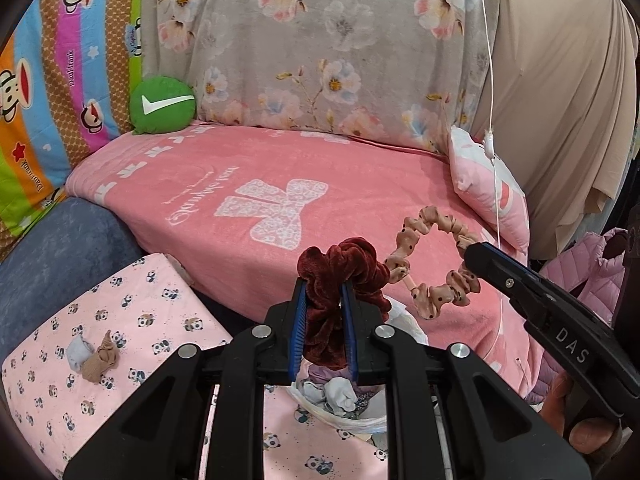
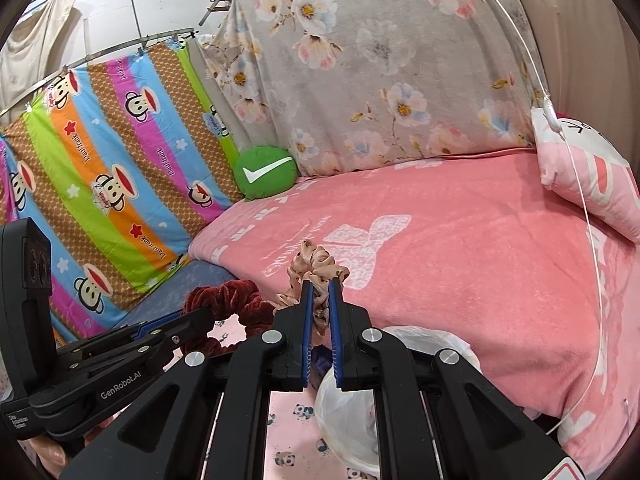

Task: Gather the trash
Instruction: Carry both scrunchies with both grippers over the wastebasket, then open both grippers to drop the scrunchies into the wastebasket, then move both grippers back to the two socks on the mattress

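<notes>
My left gripper is shut on a dark red velvet scrunchie, held above a white trash bag with crumpled tissues inside. To its right, my right gripper is shut on a pink dotted scrunchie that hangs as a loop over the pink blanket. In the right wrist view the right gripper pinches the pink scrunchie, and the left gripper holds the red scrunchie at lower left. The bag lies below the fingers.
A pink blanket covers the bed. A panda-print cushion at lower left carries a tan crumpled piece and a pale tissue. A green round pillow and a pink pillow sit by the floral backrest. A white cord hangs at right.
</notes>
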A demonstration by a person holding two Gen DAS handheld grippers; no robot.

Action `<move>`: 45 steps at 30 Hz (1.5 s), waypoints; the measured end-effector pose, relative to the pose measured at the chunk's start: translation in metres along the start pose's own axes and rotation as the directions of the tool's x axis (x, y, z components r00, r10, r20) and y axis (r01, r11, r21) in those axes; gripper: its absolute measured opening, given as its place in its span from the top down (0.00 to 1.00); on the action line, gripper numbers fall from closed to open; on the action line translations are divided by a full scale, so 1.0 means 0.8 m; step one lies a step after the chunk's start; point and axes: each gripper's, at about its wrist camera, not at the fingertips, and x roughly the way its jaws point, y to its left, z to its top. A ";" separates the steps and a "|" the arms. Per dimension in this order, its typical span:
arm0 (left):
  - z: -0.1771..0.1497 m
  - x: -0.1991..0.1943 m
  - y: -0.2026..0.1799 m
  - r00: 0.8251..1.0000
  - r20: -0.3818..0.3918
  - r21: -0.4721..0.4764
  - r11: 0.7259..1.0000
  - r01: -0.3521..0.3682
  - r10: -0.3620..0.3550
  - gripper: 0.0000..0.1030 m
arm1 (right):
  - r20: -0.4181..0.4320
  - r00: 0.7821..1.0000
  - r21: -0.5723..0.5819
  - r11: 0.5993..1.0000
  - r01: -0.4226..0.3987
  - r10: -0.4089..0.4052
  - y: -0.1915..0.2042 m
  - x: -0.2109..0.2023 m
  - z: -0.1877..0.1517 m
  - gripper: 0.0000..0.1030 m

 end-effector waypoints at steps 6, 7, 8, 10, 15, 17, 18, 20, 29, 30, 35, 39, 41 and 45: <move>-0.001 0.012 -0.014 1.000 -0.021 0.016 1.000 0.010 -0.010 0.84 | -0.004 1.000 0.018 1.000 0.017 -0.017 -0.019 0.000 -0.002 0.91; -0.001 0.014 -0.016 1.000 -0.024 0.017 1.000 0.011 -0.011 0.84 | -0.005 1.000 0.020 1.000 0.020 -0.020 -0.022 0.001 -0.002 0.91; -0.001 0.016 -0.018 1.000 -0.027 0.018 1.000 0.013 -0.012 0.84 | -0.008 1.000 0.022 0.999 0.024 -0.024 -0.025 0.001 -0.003 0.91; -0.001 0.020 -0.020 0.999 -0.033 0.019 1.000 0.016 -0.015 0.83 | -0.010 1.000 0.025 0.999 0.029 -0.029 -0.029 0.000 -0.004 0.90; -0.002 0.032 -0.026 0.999 -0.045 0.014 1.000 0.019 -0.019 0.82 | -0.022 0.999 0.032 0.999 0.039 -0.038 -0.038 0.004 -0.007 0.86; -0.004 0.037 -0.029 0.998 -0.052 0.011 1.000 0.027 -0.026 0.80 | -0.028 0.999 0.033 0.998 0.046 -0.045 -0.042 0.006 -0.008 0.83; -0.005 0.039 -0.030 0.998 -0.056 0.012 0.999 0.030 -0.030 0.79 | -0.032 0.998 0.034 0.998 0.048 -0.047 -0.043 0.007 -0.009 0.83; -0.006 0.040 -0.031 0.999 -0.045 0.009 1.000 0.018 -0.018 0.60 | -0.033 0.998 0.039 0.998 0.053 -0.052 -0.045 0.008 -0.010 0.82; -0.005 0.035 -0.023 1.000 -0.015 -0.018 1.000 -0.026 0.025 0.38 | -0.043 0.998 0.049 0.997 0.053 -0.051 -0.051 0.012 -0.014 0.80; -0.005 0.035 -0.022 1.000 -0.015 -0.021 0.999 -0.026 0.026 0.38 | -0.044 0.998 0.047 0.998 0.051 -0.049 -0.051 0.013 -0.014 0.79; -0.008 0.034 -0.016 0.999 -0.015 -0.027 0.999 -0.040 0.040 0.38 | -0.049 0.998 0.043 0.998 0.043 -0.041 -0.047 0.013 -0.018 0.76; -0.011 0.031 -0.008 0.999 -0.014 -0.042 0.998 -0.050 0.049 0.38 | -0.057 0.998 0.031 0.999 0.036 -0.034 -0.041 0.016 -0.020 0.75; -0.012 0.030 -0.002 0.998 -0.014 -0.053 0.997 -0.056 0.055 0.38 | -0.062 0.998 0.023 0.999 0.031 -0.029 -0.036 0.018 -0.021 0.75; -0.017 0.025 0.014 0.998 -0.014 -0.078 0.995 -0.069 0.068 0.38 | -0.071 0.997 0.013 1.000 0.020 -0.019 -0.027 0.022 -0.023 0.75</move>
